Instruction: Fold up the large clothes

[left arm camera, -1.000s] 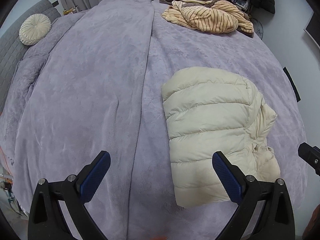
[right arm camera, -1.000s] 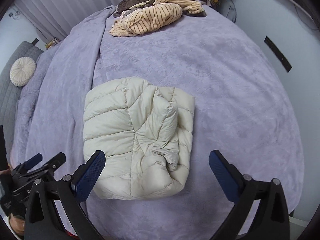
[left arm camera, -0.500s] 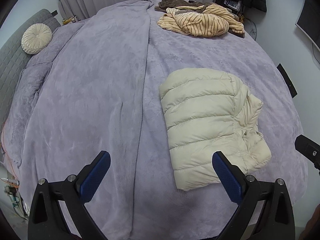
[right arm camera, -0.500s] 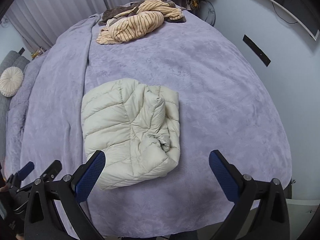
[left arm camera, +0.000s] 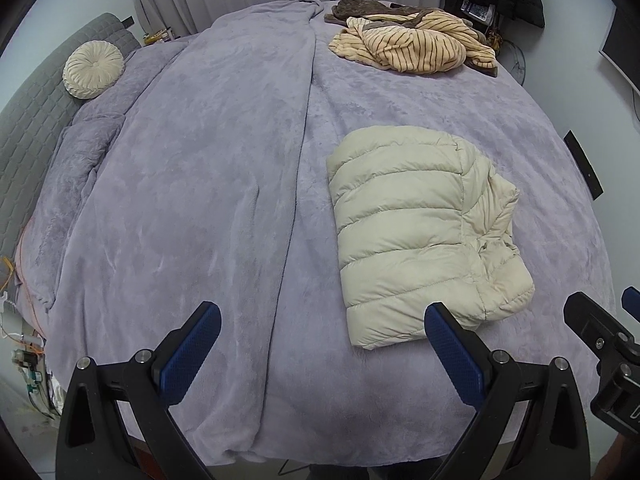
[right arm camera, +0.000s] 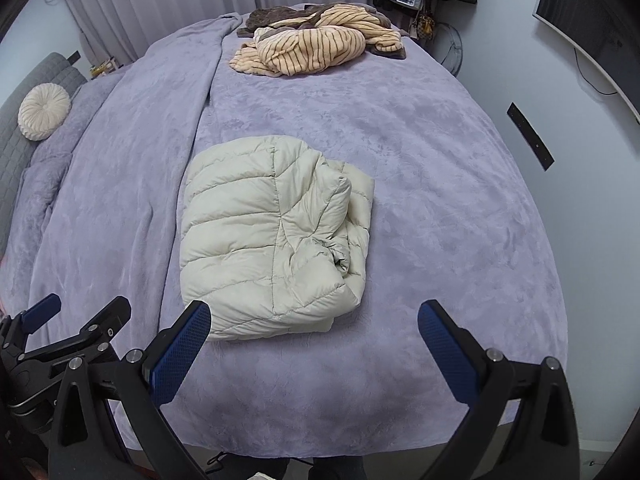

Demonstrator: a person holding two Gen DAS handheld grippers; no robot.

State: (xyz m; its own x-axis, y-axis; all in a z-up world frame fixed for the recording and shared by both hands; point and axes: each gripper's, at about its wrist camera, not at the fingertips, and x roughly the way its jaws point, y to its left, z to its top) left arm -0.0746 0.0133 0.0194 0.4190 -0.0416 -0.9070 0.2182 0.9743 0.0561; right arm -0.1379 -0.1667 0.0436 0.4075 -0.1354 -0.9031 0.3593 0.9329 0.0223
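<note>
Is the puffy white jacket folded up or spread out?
Folded. The jacket lies on the bed as a compact rectangle, its layers doubled over and a sleeve bunched on top at the right side.

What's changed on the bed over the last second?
Both grippers, left and right, have pulled back from the folded cream puffer jacket, so more of the lilac plush blanket shows. Nothing was grasped or released; both stay open and empty. The jacket, the striped tan garment pile and the round cream cushion lie unmoved.
</note>
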